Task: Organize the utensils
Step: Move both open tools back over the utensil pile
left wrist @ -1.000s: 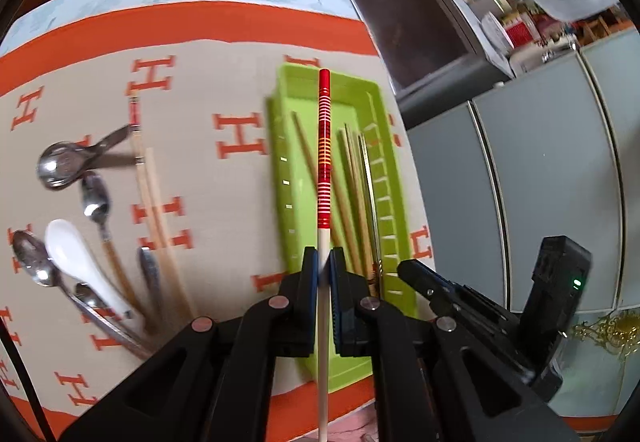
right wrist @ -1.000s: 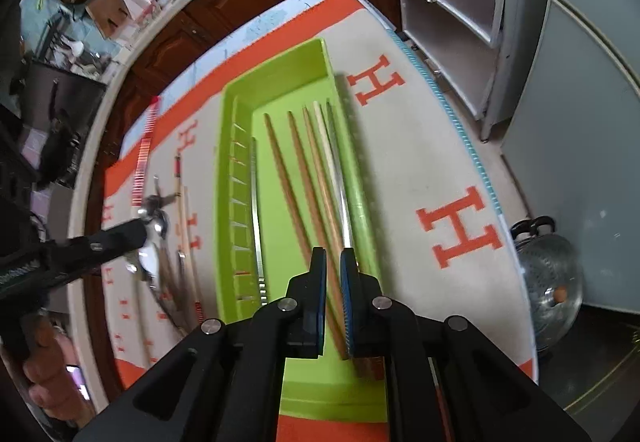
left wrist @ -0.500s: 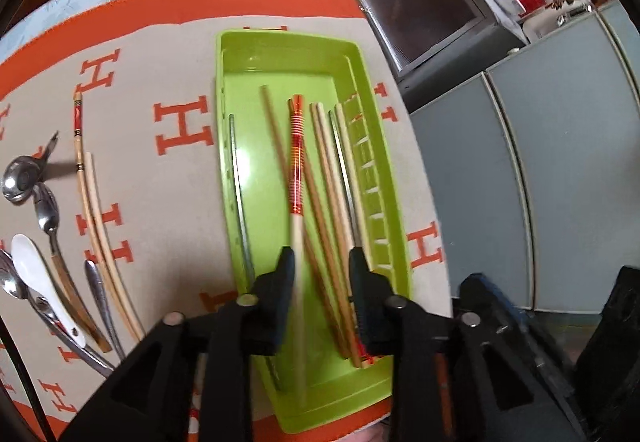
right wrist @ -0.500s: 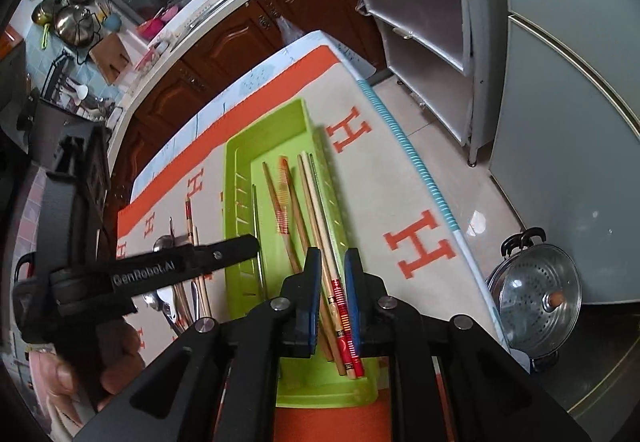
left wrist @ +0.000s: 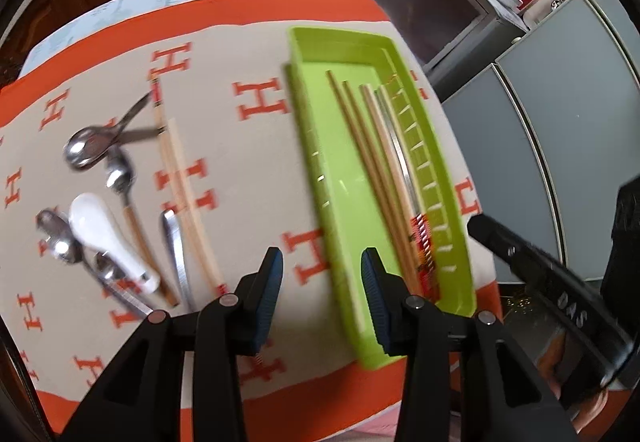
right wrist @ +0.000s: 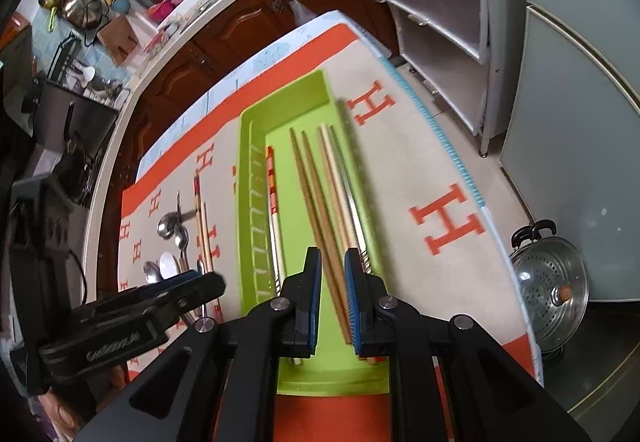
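— Steel spoons (left wrist: pixel 86 148) and a white spoon (left wrist: pixel 104 232) lie in a heap at the left of the table (left wrist: pixel 248 146), with two pale chopsticks (left wrist: pixel 182 194) and a metal handle just beside them. None of that is sorted yet, I'd say.

— And the green tray (left wrist: pixel 344 210)?

— It holds the sorted part: plain wooden chopsticks (right wrist: pixel 320 210) side by side toward one long wall, and a chopstick with a red pattern (right wrist: pixel 273 190) along the slotted wall. By my reckoning the chopsticks are mostly in, with the spoons and the last pair left.

— What are the claws doing?

— The left claw (left wrist: pixel 322 286) hangs over the bare cloth between the heap and the tray, its jaws opening with nothing between them. The right claw (right wrist: pixel 332 294) hovers over the near end of the tray, jaws nearly closed; the wooden chopsticks show through the gap, but the pads grip nothing that I can see.

— Room to move?

— Between heap and tray there is open cloth, enough for a clean approach to the heap. The spoons overlap, so lifting one may drag another. The tray's near end sits close to the table edge, and on its right a strip of cloth runs to the blue trim (right wrist: pixel 452 158), then drops to the floor, where a steel pot (right wrist: pixel 548 282) stands.
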`<action>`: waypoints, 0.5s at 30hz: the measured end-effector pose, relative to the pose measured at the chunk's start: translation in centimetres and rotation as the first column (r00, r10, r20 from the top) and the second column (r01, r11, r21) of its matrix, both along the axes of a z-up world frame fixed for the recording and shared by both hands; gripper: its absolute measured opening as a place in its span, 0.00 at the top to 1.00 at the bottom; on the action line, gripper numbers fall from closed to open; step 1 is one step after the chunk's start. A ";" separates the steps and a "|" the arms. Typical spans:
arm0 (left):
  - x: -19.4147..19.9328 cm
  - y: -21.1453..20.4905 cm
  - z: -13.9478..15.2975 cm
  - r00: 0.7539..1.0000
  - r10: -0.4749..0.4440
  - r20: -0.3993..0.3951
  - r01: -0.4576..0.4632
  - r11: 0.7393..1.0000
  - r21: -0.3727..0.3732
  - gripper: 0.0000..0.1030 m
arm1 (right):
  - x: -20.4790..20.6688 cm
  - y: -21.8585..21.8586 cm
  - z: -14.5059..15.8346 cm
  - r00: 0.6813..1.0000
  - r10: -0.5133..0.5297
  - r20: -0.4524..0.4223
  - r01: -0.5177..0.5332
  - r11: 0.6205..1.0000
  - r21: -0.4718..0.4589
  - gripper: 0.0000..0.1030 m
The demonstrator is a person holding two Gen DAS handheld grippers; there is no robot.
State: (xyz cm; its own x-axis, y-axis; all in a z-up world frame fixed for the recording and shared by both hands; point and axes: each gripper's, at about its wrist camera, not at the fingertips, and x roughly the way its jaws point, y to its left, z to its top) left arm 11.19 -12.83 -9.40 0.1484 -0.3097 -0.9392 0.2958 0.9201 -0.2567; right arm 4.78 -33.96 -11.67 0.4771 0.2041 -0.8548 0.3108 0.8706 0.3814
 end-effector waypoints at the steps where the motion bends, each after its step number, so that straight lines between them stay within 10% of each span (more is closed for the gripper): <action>1: -0.5 1.1 0.1 1.000 0.008 0.010 -0.008 1.000 0.005 0.62 | 0.1 0.5 -0.1 1.000 0.011 -0.003 -0.011 1.000 -0.001 0.88; 15: -3.0 14.3 -0.7 0.973 0.226 0.045 -0.228 0.973 0.035 0.62 | 2.4 8.1 0.4 0.985 0.173 -0.014 -0.174 0.984 -0.043 0.88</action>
State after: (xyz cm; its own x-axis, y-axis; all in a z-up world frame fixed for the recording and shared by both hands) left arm 8.23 1.48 -10.12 0.2485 -0.2265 -0.9418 0.0871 0.9736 -0.2112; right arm 7.14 -25.86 -11.26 0.4294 0.2455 -0.8691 0.1572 0.9273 0.3396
